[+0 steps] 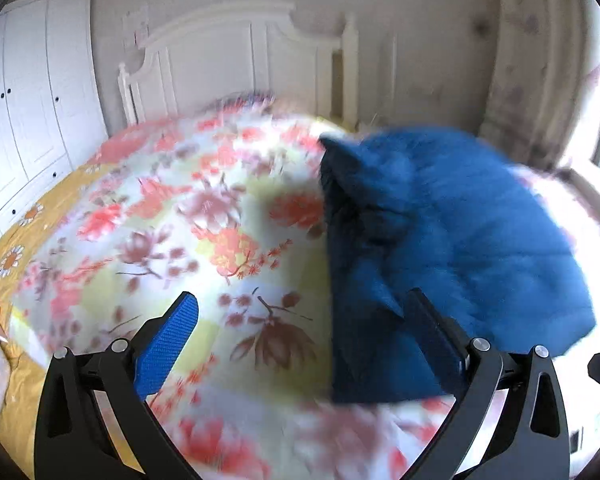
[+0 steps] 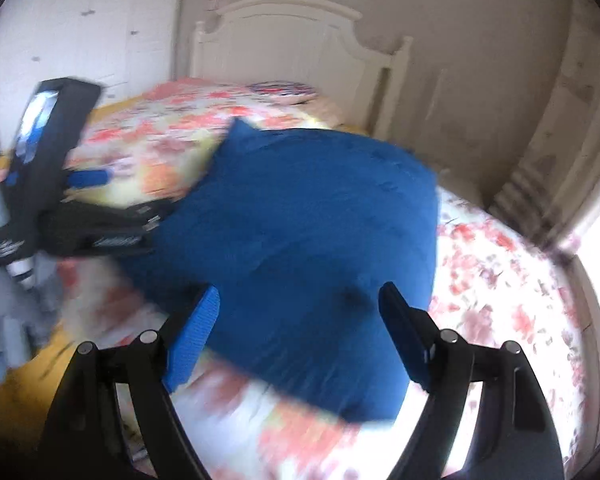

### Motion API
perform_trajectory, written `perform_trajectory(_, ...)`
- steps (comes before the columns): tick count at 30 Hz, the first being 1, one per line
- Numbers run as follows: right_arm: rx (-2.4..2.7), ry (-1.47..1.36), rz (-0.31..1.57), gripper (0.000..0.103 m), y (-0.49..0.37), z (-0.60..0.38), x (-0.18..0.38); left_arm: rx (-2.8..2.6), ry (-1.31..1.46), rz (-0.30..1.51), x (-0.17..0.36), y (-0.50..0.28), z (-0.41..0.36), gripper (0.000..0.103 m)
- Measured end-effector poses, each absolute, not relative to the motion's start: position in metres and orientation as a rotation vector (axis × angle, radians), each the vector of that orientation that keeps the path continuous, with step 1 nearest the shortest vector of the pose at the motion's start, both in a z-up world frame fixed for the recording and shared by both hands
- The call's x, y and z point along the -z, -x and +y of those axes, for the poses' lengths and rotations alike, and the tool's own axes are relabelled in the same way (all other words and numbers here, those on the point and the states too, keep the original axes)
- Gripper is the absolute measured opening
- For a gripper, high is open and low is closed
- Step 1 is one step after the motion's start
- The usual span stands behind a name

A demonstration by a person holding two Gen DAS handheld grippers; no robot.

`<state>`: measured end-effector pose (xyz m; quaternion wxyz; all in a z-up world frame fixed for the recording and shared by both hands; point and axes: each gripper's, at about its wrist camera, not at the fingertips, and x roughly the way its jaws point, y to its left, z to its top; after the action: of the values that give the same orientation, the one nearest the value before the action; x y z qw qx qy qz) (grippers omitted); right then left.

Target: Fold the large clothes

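On the bed: a floral quilt (image 1: pixel 188 216) is covering the mattress, with a yellow sheet (image 1: pixel 40 208) showing at its left edge.
Behind it: a white headboard (image 1: pixel 236 56) and a white wardrobe (image 1: pixel 32 92) are standing against the wall.
In the way: nothing is lying between either gripper and the garment.
Garment: a blue padded jacket (image 2: pixel 300 220) is lying folded into a thick, blurred bundle on the quilt's right half.
Left gripper (image 1: pixel 304 320): its jaws are standing apart, empty, at the jacket's left edge.
Right gripper (image 2: pixel 300 312): its jaws are standing wide apart above the jacket, gripping nothing.
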<state>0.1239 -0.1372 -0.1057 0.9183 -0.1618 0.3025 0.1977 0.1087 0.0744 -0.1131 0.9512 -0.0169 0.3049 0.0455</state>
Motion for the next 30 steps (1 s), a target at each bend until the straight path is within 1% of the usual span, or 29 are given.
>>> perform_trajectory(2,-0.418,0.283,0.58,0.082,-0.09,-0.153,0.085,-0.07,0.054,0.537,0.086,-0.071,0.067,0.098)
perform_trajectory(3,-0.417,0.237,0.559,0.086,-0.075,-0.162,0.075,-0.058,0.051,0.497,0.072,-0.05,0.06,0.098)
perform_trajectory(4,-0.406,0.187,0.527,0.093,-0.059,-0.172,0.064,-0.055,0.041,0.475,0.063,-0.039,0.055,0.098)
perform_trajectory(6,-0.381,0.122,0.462,0.101,-0.032,-0.188,0.051,-0.054,-0.01,0.424,0.046,-0.01,0.036,0.098)
perform_trajectory(9,-0.339,0.067,0.426,0.101,-0.005,-0.199,0.044,-0.051,-0.074,0.394,0.042,0.011,0.018,0.098)
perform_trajectory(15,-0.268,0.022,0.429,0.101,0.017,-0.199,0.053,-0.021,-0.124,0.434,0.053,0.022,0.002,0.098)
perform_trajectory(20,-0.216,-0.017,0.454,0.101,0.014,-0.2,0.06,-0.031,-0.103,0.455,0.059,0.03,0.007,0.098)
perform_trajectory(30,-0.177,-0.048,0.436,0.101,0.024,-0.203,0.058,-0.045,-0.075,0.477,0.059,0.032,0.016,0.098)
